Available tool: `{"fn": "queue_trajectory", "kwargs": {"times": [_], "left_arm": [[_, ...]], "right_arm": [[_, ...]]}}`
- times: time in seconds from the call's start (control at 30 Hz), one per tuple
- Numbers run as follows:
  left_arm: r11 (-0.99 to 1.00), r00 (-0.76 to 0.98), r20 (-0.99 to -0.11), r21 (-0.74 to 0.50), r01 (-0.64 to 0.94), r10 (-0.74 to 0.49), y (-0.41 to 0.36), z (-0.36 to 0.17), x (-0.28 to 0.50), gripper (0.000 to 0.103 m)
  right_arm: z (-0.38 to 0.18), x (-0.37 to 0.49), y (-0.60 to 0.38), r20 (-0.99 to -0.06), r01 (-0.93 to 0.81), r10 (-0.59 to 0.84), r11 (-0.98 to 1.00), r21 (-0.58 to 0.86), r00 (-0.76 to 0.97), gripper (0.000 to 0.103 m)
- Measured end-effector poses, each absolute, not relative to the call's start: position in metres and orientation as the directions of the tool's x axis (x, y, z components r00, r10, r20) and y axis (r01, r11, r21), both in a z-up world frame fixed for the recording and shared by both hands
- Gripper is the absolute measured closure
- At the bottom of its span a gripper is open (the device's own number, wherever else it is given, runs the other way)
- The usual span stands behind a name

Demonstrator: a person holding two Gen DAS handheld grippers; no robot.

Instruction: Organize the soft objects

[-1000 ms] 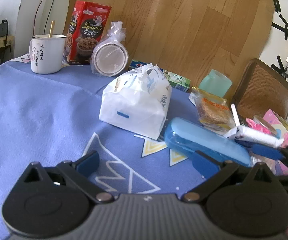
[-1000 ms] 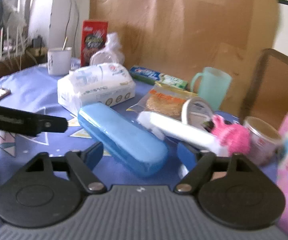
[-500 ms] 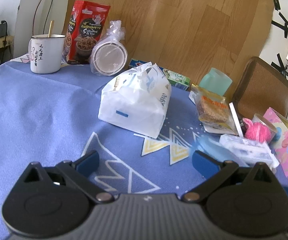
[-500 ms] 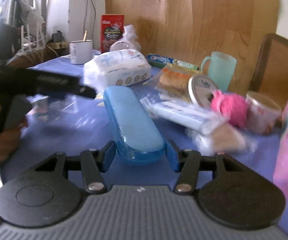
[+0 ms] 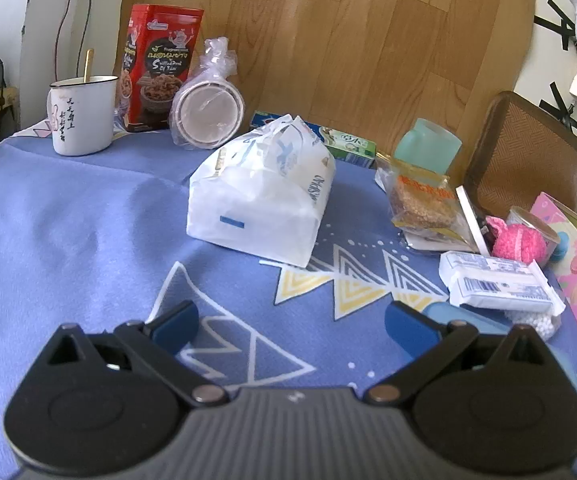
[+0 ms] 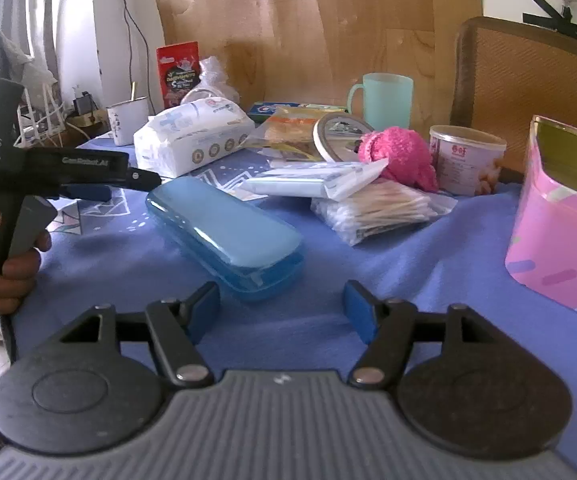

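Half a second ago the right gripper (image 6: 282, 306) had the blue case (image 6: 224, 236) clamped between its pads; now the case lies free on the blue cloth (image 6: 408, 264), its near end just ahead of the fingers, and the jaws are opening with nothing between them. The left gripper (image 5: 290, 322) has kept its place, jaws wide and empty over the cloth's triangle print. Among the soft things, the tissue pack (image 5: 262, 196) is largest: white, crumpled plastic, lying mid-table, far from both grippers. The pink knit ball (image 6: 402, 152) sits at the far right beside a lidded tub (image 6: 466, 158), touching a flat white packet (image 6: 316, 182) that rests on a bag of cotton swabs (image 6: 376, 210). The right view shows the whole case, the swabs, the pink box (image 6: 560, 216) at right, and the left gripper held by a hand (image 6: 12, 268) at the left edge. The left view shows only a sliver of the case behind its right finger, but gives the white mug (image 5: 82, 114), red snack box (image 5: 160, 68) and bagged cups (image 5: 208, 110) at the far left clearly.
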State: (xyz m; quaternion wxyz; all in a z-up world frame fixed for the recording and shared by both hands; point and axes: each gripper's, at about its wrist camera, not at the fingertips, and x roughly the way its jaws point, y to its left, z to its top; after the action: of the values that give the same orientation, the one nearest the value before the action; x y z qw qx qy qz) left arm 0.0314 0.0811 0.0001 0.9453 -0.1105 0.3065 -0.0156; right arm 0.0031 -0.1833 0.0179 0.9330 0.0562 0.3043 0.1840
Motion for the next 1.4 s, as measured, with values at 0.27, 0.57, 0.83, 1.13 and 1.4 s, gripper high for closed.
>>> {"fn": "queue_trajectory", "kwargs": {"times": [0.27, 0.57, 0.83, 1.13, 1.4], "left_arm": [[0.974, 0.809, -0.575, -0.224, -0.009, -0.125, 0.081, -0.001, 0.033, 0.000], [0.977, 0.806, -0.578, -0.215, 0.002, -0.129, 0.079, -0.001, 0.034, 0.000], [0.976, 0.806, -0.576, -0.219, 0.004, -0.133, 0.080, -0.001, 0.034, 0.000], [0.935, 0.813, -0.524, -0.350, 0.065, -0.253, 0.097, 0.000, 0.029, 0.000], [0.893, 0.761, -0.512, -0.407, 0.193, -0.398, 0.078, 0.008, 0.032, 0.003]], "right_arm": [[0.017, -0.002, -0.185, -0.535, -0.322, 0.391, 0.921, 0.221, 0.749, 0.032], [0.017, -0.001, -0.186, -0.533, -0.325, 0.397, 0.918, 0.228, 0.747, 0.032], [0.017, -0.001, -0.186, -0.534, -0.326, 0.398, 0.917, 0.229, 0.746, 0.032], [0.017, 0.000, -0.187, -0.538, -0.327, 0.400, 0.917, 0.229, 0.742, 0.031], [0.022, 0.005, -0.177, -0.545, -0.374, 0.412, 0.909, 0.185, 0.730, 0.030]]}}
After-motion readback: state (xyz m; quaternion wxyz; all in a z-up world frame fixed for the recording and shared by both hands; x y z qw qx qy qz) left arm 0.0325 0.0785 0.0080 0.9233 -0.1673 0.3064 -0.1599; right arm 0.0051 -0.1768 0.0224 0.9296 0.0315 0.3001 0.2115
